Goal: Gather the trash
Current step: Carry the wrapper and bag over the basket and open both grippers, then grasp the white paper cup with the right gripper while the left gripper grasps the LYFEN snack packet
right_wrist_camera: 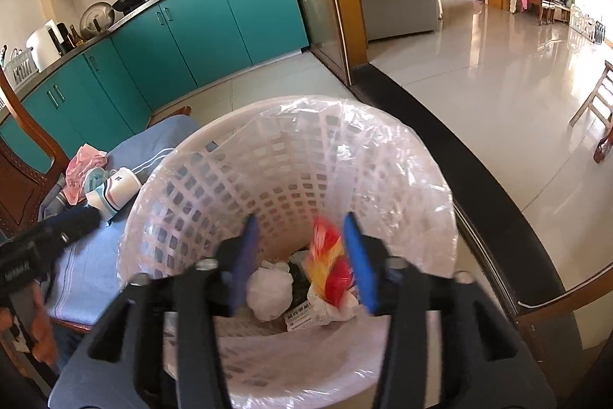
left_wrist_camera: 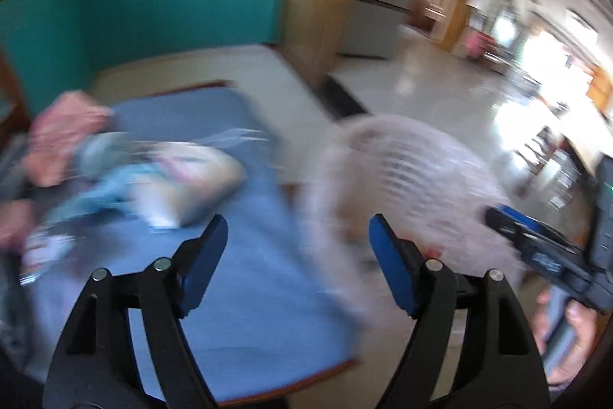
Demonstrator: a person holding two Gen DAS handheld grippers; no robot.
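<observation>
My right gripper (right_wrist_camera: 299, 217) hangs open over a white lattice basket (right_wrist_camera: 291, 156) lined with a clear bag. A red and yellow wrapper (right_wrist_camera: 325, 255) is in the gap, close beside the right pad and clear of the left one. Crumpled white paper (right_wrist_camera: 268, 290) and a printed scrap (right_wrist_camera: 306, 317) lie at the basket's bottom. On the blue tablecloth (right_wrist_camera: 95, 255) lie a pink bag (right_wrist_camera: 82, 167), white paper cups (right_wrist_camera: 118, 184) and a light blue mask (right_wrist_camera: 94, 179). The left wrist view is blurred: my left gripper (left_wrist_camera: 298, 223) is open and holds nothing above the cloth (left_wrist_camera: 249, 275), with the trash pile (left_wrist_camera: 153, 179) to its left and the basket (left_wrist_camera: 406, 179) to its right.
A carved wooden chair (right_wrist_camera: 19, 171) stands behind the table. Teal cabinets (right_wrist_camera: 172, 37) run along the back under a counter with pots. A glass sliding door (right_wrist_camera: 318, 6) and a black threshold (right_wrist_camera: 440, 140) separate glossy floor tiles (right_wrist_camera: 498, 64). Another wooden chair (right_wrist_camera: 597, 102) stands far right.
</observation>
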